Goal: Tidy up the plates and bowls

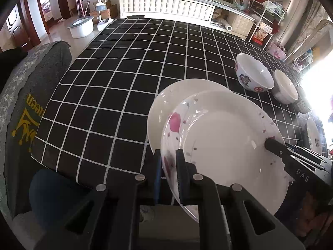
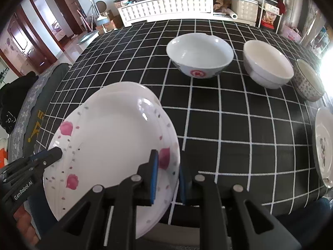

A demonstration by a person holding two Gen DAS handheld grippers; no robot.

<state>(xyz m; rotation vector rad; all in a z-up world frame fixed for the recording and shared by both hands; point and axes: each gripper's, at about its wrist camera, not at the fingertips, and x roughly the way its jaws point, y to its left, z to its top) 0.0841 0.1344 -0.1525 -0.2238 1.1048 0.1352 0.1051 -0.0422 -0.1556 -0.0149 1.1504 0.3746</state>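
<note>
A white plate with pink flowers [image 1: 224,143] [image 2: 112,143] is held by both grippers just above a plain white plate [image 1: 177,91] [image 2: 124,87] on the black checked tablecloth [image 1: 116,87]. My left gripper [image 1: 169,158] is shut on the flowered plate's left rim. My right gripper [image 2: 167,162] is shut on its right rim; it also shows in the left wrist view [image 1: 268,142]. A bowl with a red seal [image 2: 199,56] [image 1: 252,73], a plain white bowl [image 2: 268,64] [image 1: 285,87] and a patterned bowl [image 2: 309,81] stand behind.
Another plate [image 2: 324,145] lies at the table's right edge. A grey chair back with a gold crown print [image 1: 25,108] stands left of the table. A white sideboard [image 1: 166,6] and a shelf rack [image 1: 268,20] are beyond the far edge.
</note>
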